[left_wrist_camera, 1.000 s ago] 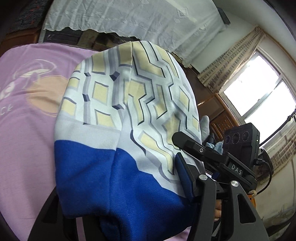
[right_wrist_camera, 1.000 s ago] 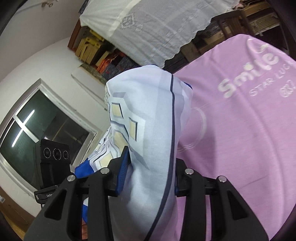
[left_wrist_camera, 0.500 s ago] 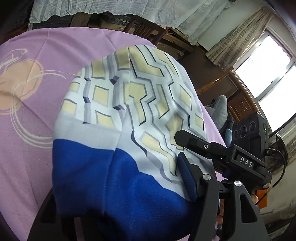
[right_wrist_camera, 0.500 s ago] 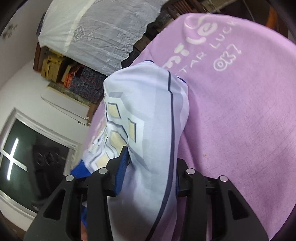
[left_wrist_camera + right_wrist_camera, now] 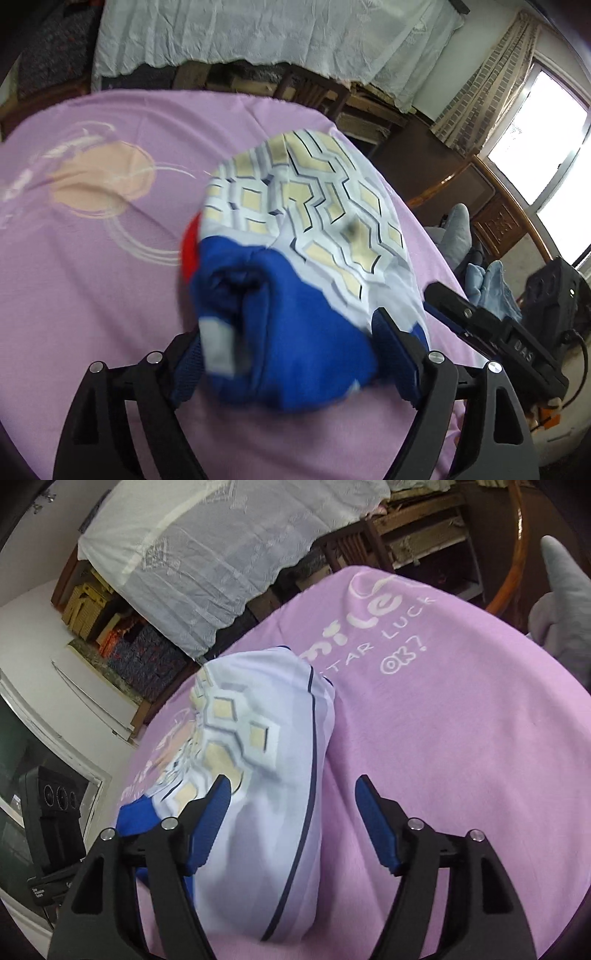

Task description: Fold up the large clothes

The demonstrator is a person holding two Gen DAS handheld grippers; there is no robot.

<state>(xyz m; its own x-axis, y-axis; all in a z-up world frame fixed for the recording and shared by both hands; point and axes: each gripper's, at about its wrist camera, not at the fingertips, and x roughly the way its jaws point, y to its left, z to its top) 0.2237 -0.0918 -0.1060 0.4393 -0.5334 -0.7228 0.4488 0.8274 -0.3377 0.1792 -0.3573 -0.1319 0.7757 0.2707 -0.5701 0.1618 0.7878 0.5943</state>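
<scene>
A folded garment [image 5: 306, 229], white with yellow and grey geometric print and a blue band, lies in a bundle on the purple cloth [image 5: 92, 295]. My left gripper [image 5: 291, 354] is open, its jaws spread wide around the blue end of the bundle. In the right wrist view the same garment [image 5: 266, 775] lies between and ahead of my right gripper [image 5: 295, 812], which is open with the jaws apart; the left pad [image 5: 208, 823] touches the fabric. A red patch [image 5: 189, 251] peeks out at the bundle's left side.
The purple cloth carries white lettering [image 5: 391, 627] and a peach circle print [image 5: 99, 181]. White lace-covered furniture [image 5: 258, 37] and wooden chairs [image 5: 310, 92] stand behind. A grey gloved hand [image 5: 565, 602] shows at right. A black device [image 5: 51, 812] stands at left.
Both grippers have opened and let go of the garment. The garment has dropped from hanging in the air onto the purple cloth and now lies bunched there.
</scene>
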